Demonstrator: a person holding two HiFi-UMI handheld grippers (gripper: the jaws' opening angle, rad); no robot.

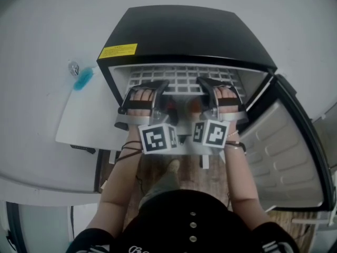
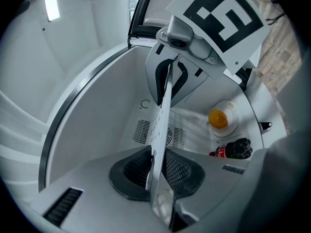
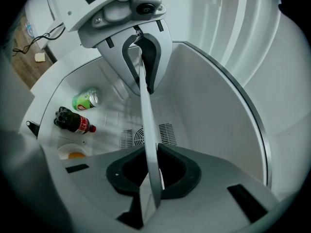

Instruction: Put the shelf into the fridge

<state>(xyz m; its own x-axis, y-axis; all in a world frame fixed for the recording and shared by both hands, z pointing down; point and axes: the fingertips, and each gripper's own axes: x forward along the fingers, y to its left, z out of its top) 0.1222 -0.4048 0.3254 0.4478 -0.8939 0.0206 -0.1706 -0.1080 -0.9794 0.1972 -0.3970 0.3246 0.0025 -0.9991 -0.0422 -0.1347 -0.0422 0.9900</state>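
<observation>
A white grid shelf [image 1: 181, 80] lies level in the mouth of the black mini fridge [image 1: 179, 33], its far part inside. My left gripper [image 1: 151, 88] is shut on the shelf's near edge at the left. My right gripper [image 1: 211, 87] is shut on the same edge at the right. In the left gripper view the shelf [image 2: 159, 130] runs edge-on between the dark pads of the left gripper [image 2: 158, 171]. In the right gripper view the shelf [image 3: 147, 125] is likewise pinched by the right gripper [image 3: 151, 171].
The fridge door [image 1: 287, 157] stands open to the right. On the fridge floor below the shelf lie a cola bottle [image 3: 73, 122], a green can [image 3: 86, 100] and a white bowl with an orange [image 2: 219, 119]. A blue object [image 1: 82, 79] lies on the white surface left of the fridge.
</observation>
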